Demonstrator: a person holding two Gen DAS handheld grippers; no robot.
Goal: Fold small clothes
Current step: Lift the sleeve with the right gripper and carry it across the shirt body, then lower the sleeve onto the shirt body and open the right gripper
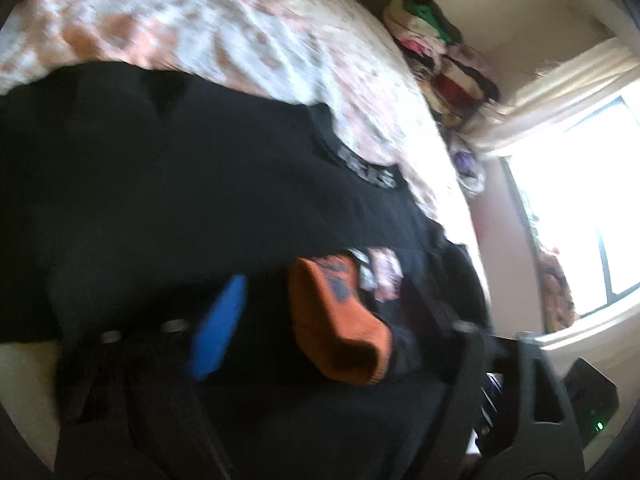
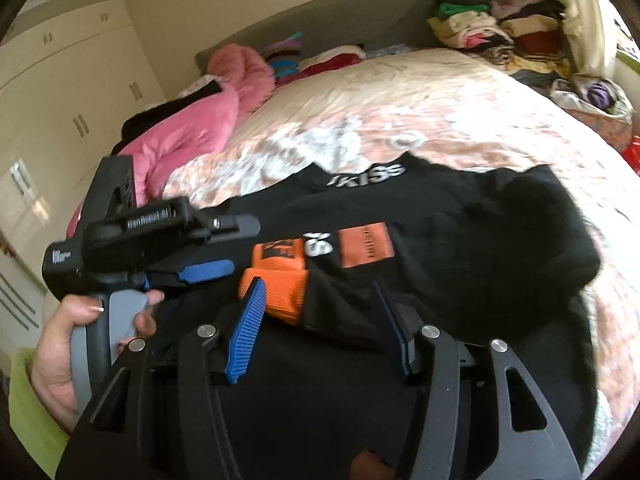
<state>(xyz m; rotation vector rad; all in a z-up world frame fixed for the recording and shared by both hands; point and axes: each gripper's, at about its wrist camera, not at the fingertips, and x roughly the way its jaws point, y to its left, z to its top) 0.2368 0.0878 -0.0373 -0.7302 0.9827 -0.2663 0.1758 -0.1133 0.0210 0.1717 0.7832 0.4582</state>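
A black sweatshirt [image 2: 460,240] with orange cuffs, an orange patch and white lettering at the collar lies spread on the floral bed cover [image 2: 400,120]. My right gripper [image 2: 318,292] is open, its blue pads just above the shirt with an orange cuff [image 2: 280,288] between them. My left gripper [image 2: 208,270], held in a hand, hovers at the shirt's left side by that cuff. In the left wrist view the shirt [image 1: 160,200] fills the frame, the orange cuff [image 1: 336,316] lies in front, and one blue pad [image 1: 218,328] shows; that view is blurred and the jaw state is unclear.
A pink fluffy blanket [image 2: 192,128] lies at the bed's left. Stacks of folded clothes [image 2: 500,32] sit at the far right corner by the headboard [image 2: 340,20]. Wardrobes [image 2: 60,92] stand on the left. A bright window [image 1: 580,220] is on the right.
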